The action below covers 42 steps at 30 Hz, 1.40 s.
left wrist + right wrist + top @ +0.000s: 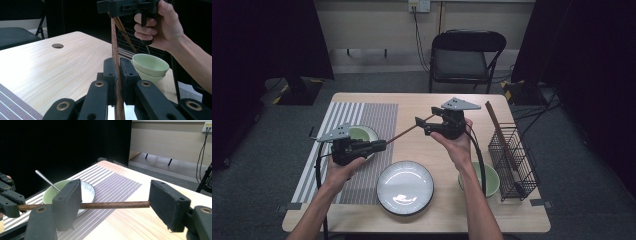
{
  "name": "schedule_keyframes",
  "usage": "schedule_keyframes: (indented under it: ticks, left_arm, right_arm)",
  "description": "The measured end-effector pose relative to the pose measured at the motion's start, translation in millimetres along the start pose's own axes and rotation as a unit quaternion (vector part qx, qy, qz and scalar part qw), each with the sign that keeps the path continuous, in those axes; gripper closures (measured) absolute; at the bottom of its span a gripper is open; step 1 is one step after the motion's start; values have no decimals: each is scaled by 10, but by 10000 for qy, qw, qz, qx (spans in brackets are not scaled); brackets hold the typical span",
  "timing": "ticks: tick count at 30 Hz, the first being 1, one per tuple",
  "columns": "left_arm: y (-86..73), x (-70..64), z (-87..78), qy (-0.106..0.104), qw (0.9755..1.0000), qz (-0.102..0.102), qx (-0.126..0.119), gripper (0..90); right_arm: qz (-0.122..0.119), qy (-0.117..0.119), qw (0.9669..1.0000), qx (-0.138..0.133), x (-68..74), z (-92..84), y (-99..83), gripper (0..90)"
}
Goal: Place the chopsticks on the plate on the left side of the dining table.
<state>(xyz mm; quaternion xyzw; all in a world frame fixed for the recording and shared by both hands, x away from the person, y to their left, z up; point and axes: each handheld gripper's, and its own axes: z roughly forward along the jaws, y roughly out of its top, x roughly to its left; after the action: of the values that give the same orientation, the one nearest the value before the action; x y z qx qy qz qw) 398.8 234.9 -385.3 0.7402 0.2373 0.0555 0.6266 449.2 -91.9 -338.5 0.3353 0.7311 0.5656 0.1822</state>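
The slim dark-brown wooden chopstick [407, 131] hung level above the pale wooden table [422, 145], clamped at one end by the left gripper [379, 145]. Its other end lay between the right gripper's [421, 123] wide-apart jaws, seemingly mid-handover. A green bowl [362, 134] sat nearby.

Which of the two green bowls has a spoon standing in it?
The green bowl on the striped placemat, beside the left hand-held gripper: a metal spoon handle sticks out of it. The green bowl by the wire rack holds none.
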Motion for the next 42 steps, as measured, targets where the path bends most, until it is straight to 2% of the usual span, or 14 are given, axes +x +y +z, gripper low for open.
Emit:
schedule_keyframes:
  ticks: [11, 16, 19, 23, 29, 33, 42]
  left_arm:
    - [2, -6, 10, -56, 10000, -11, -42, 844]
    - [-10, -2, 27, -48, 10000, -6, 33, 845]
    - [-19, 16, 21, -33, 10000, -10, 48, 845]
    - [-29, 30, 23, -4, 10000, 5, 49, 845]
    - [-43, 33, 25, 42, 9999, -9, 119, 844]
    - [-54, 40, 40, 73, 9998, -27, 175, 844]
    - [-83, 52, 23, 160, 9996, -62, 221, 845]
  right_arm:
    - [21, -22, 10000, -5, -14, -26, -48, 263]
    - [1, -49, 10000, 14, -24, -29, -50, 262]
    - [54, -94, 9999, -42, -33, -61, -28, 226]
    - [109, -171, 9997, -98, -39, -128, -5, 164]
    - [30, -185, 9998, -110, -16, -256, 11, 156]
    - [50, -311, 9994, -163, 3, -376, 32, 153]
    - [109, -431, 9987, -230, -68, -592, 5, 148]
